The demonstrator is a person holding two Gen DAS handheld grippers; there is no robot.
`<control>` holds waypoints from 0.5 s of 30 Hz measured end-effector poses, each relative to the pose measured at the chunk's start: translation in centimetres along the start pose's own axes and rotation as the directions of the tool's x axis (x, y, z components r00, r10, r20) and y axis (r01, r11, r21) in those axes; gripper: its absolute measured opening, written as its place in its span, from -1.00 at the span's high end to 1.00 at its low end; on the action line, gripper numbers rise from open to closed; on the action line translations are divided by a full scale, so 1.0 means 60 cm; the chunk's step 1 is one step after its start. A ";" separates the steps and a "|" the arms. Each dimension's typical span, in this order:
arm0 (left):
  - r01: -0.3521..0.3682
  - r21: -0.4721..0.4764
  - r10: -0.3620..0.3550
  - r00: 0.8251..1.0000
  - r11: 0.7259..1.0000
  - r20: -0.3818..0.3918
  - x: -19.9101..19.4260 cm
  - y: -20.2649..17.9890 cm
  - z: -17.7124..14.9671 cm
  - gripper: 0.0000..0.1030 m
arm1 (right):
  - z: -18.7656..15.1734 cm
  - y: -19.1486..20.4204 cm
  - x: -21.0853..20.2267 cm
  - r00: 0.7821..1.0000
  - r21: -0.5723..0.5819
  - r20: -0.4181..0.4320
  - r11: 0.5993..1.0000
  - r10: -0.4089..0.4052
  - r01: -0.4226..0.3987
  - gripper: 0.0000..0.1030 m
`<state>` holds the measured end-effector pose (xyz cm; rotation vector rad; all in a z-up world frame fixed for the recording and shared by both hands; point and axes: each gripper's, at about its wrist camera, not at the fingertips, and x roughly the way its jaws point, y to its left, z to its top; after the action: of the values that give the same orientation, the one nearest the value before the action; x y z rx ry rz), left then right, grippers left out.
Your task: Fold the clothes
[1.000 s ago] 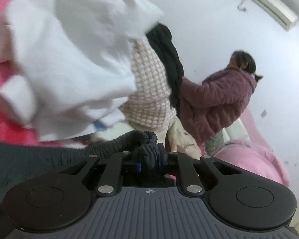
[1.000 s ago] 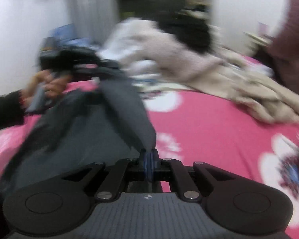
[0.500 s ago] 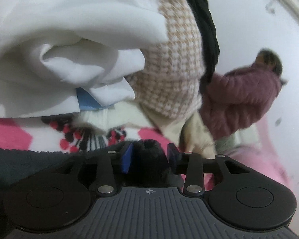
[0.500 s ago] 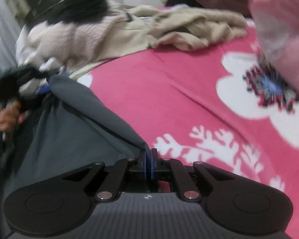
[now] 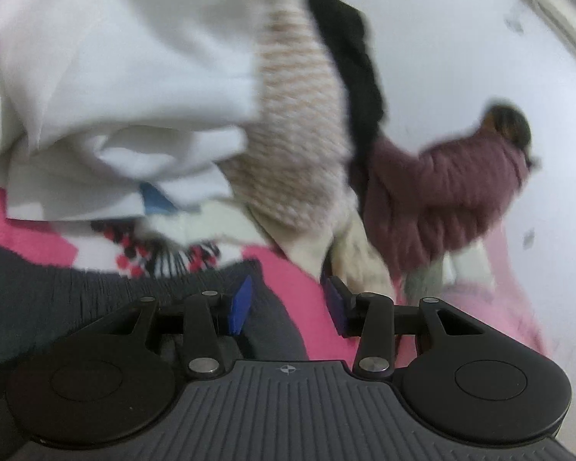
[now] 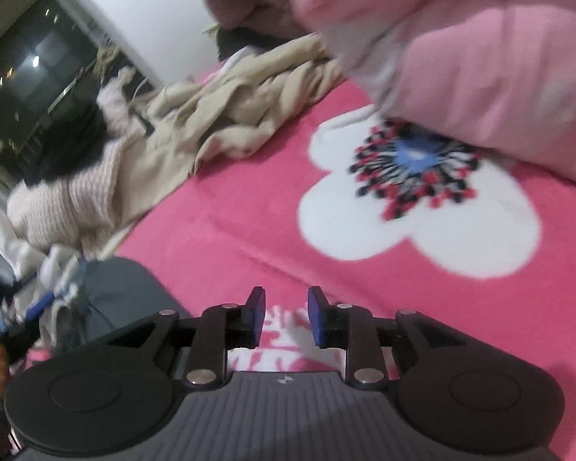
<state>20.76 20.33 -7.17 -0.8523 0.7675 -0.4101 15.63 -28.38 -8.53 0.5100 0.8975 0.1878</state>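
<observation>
A dark grey garment [image 5: 57, 299] lies on the pink flowered blanket [image 5: 299, 288]; in the left wrist view its ribbed edge runs under my left gripper [image 5: 288, 303], which is open just above it with cloth between and below the blue pads. In the right wrist view the same grey garment [image 6: 123, 288] lies at the lower left. My right gripper [image 6: 286, 315] is open and empty over the blanket [image 6: 249, 211], to the right of the garment.
A pile of clothes lies ahead: a white garment [image 5: 115, 77], a checked knit [image 5: 295, 134], a black piece [image 5: 353, 73], beige clothes [image 6: 219, 115]. A person in a maroon jacket [image 5: 441, 199] bends at the bed. A pink folded quilt [image 6: 480, 57] lies at the right.
Both grippers have opened and let go of the grey garment, which now lies on the blanket. The right gripper has swung right, away from the garment.
</observation>
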 end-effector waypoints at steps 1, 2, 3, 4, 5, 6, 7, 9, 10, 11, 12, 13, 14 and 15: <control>-0.011 0.045 0.011 1.000 0.999 -0.016 -0.010 -0.020 -0.008 0.17 | -0.004 -0.008 -0.013 1.000 0.010 -0.002 1.000 0.017 -0.017 0.46; -0.014 0.092 0.017 0.999 0.996 -0.036 -0.021 -0.040 -0.020 0.14 | -0.010 -0.015 -0.027 0.999 0.019 -0.005 0.999 0.034 -0.034 0.44; -0.009 0.134 0.017 0.998 0.991 -0.056 -0.032 -0.056 -0.033 0.12 | -0.019 -0.023 -0.042 0.998 0.028 -0.013 0.998 0.055 -0.054 0.32; -0.002 0.174 0.016 0.997 0.985 -0.082 -0.037 -0.076 -0.048 0.12 | -0.032 -0.031 -0.059 0.997 0.045 -0.027 0.996 0.079 -0.078 0.25; 0.007 0.210 0.017 0.994 0.978 -0.112 -0.036 -0.099 -0.067 0.12 | -0.046 -0.038 -0.074 0.993 0.068 -0.045 0.993 0.105 -0.102 0.24; 0.018 0.244 0.019 0.989 0.969 -0.148 -0.035 -0.117 -0.085 0.12 | -0.058 -0.044 -0.088 0.989 0.092 -0.065 0.988 0.134 -0.128 0.22; 0.029 0.279 0.023 0.983 0.960 -0.182 -0.034 -0.136 -0.104 0.12 | -0.071 -0.050 -0.102 0.983 0.120 -0.084 0.981 0.164 -0.154 0.21; 0.058 0.348 0.029 0.970 0.936 -0.240 -0.042 -0.161 -0.150 0.12 | -0.100 -0.065 -0.135 0.967 0.185 -0.119 0.961 0.227 -0.203 0.16; 0.076 0.373 0.029 0.963 0.925 -0.268 -0.041 -0.175 -0.175 0.12 | -0.113 -0.071 -0.148 0.960 0.204 -0.136 0.955 0.243 -0.213 0.12; 0.093 0.389 0.030 0.954 0.917 -0.298 -0.040 -0.184 -0.201 0.12 | -0.127 -0.075 -0.159 0.958 0.212 -0.151 0.954 0.245 -0.211 0.06; 0.110 0.404 0.032 0.944 0.908 -0.328 -0.040 -0.192 -0.227 0.12 | -0.141 -0.077 -0.170 0.957 0.207 -0.169 0.958 0.235 -0.198 -0.07; 0.124 0.419 0.037 0.934 0.899 -0.355 -0.040 -0.200 -0.253 0.12 | -0.153 -0.077 -0.176 0.959 0.196 -0.185 0.965 0.213 -0.176 -0.10; 0.130 0.440 0.052 0.925 0.889 -0.378 -0.039 -0.204 -0.276 0.12 | -0.163 -0.077 -0.182 0.962 0.181 -0.198 0.971 0.189 -0.153 -0.09; 0.133 0.462 0.069 0.916 0.877 -0.395 -0.038 -0.207 -0.298 0.12 | -0.170 -0.076 -0.185 0.966 0.162 -0.205 0.978 0.160 -0.128 -0.10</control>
<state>5.57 4.91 -3.81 -0.3066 0.9753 -0.7881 0.54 -32.85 -8.27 0.7034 1.0931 0.3163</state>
